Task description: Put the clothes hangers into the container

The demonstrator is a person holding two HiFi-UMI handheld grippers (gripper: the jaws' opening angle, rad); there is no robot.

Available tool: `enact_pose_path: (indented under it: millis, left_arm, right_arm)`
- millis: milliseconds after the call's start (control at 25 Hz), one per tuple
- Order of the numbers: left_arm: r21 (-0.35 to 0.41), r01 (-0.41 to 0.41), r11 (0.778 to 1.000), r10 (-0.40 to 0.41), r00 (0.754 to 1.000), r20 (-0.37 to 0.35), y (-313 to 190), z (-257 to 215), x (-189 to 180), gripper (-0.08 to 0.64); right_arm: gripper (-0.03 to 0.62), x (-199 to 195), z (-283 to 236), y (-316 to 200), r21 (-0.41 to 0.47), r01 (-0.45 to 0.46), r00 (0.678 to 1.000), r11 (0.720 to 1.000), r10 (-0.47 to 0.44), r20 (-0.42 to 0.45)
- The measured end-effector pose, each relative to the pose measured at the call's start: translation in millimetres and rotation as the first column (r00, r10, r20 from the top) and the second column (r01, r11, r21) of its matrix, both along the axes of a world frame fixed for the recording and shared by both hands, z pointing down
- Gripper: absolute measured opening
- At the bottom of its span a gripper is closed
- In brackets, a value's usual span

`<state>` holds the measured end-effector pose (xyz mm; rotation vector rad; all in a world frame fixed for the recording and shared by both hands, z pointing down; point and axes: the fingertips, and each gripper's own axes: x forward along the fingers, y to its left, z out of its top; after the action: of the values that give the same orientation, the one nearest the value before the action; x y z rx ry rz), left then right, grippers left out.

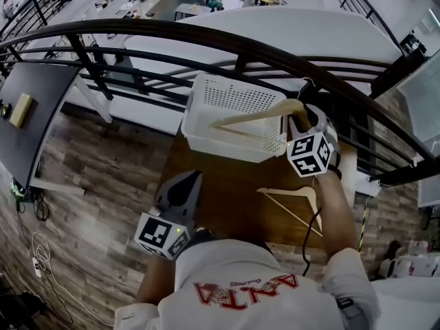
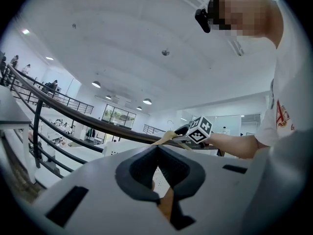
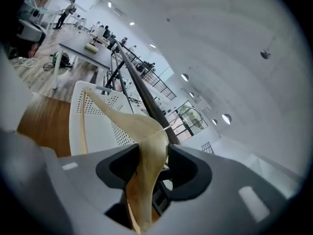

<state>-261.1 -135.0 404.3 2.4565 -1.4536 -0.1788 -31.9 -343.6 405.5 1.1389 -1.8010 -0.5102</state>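
Observation:
A pale wooden hanger (image 1: 256, 115) hangs over the white perforated basket (image 1: 206, 139) at the far end of the brown table (image 1: 227, 198). My right gripper (image 1: 303, 117) is shut on the hanger near its neck. In the right gripper view the hanger (image 3: 132, 124) runs out between the jaws (image 3: 152, 153) toward the basket (image 3: 100, 131). A second wooden hanger (image 1: 294, 203) lies flat on the table, under my right forearm. My left gripper (image 1: 181, 190) hovers over the table's near left, its jaws (image 2: 157, 153) shut with nothing in them.
A black curved railing (image 1: 227, 36) runs just beyond the basket, with a drop to a lower floor behind it. A dark table (image 1: 31, 108) stands to the left. Wood floor lies on both sides of the narrow brown table.

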Motion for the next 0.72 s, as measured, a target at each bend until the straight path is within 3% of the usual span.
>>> enact_pose_path:
  millis: [120, 240, 440, 720]
  left_arm:
    - [-0.010, 0.016, 1.000, -0.016, 1.000, -0.010, 0, 6, 6, 0.008]
    - [-0.025, 0.028, 0.999, -0.029, 0.999, -0.025, -8, 15, -13, 0.008]
    - [-0.055, 0.058, 0.997, -0.060, 0.998, -0.031, -13, 26, -27, 0.008]
    - [-0.084, 0.079, 0.993, -0.082, 0.996, -0.028, -18, 40, -46, 0.008]
  right_arm:
    - [0.184, -9, 20, -15, -0.040, 0.049, 0.994, 0.998, -0.052, -0.093]
    - [0.184, -40, 48, -34, -0.095, 0.087, 0.978, 0.992, -0.103, -0.182]
    - [0.184, -69, 89, -52, -0.155, 0.120, 0.957, 0.981, -0.156, -0.243]
    - [0.186, -91, 133, -61, -0.242, 0.149, 0.900, 0.959, -0.233, -0.368]
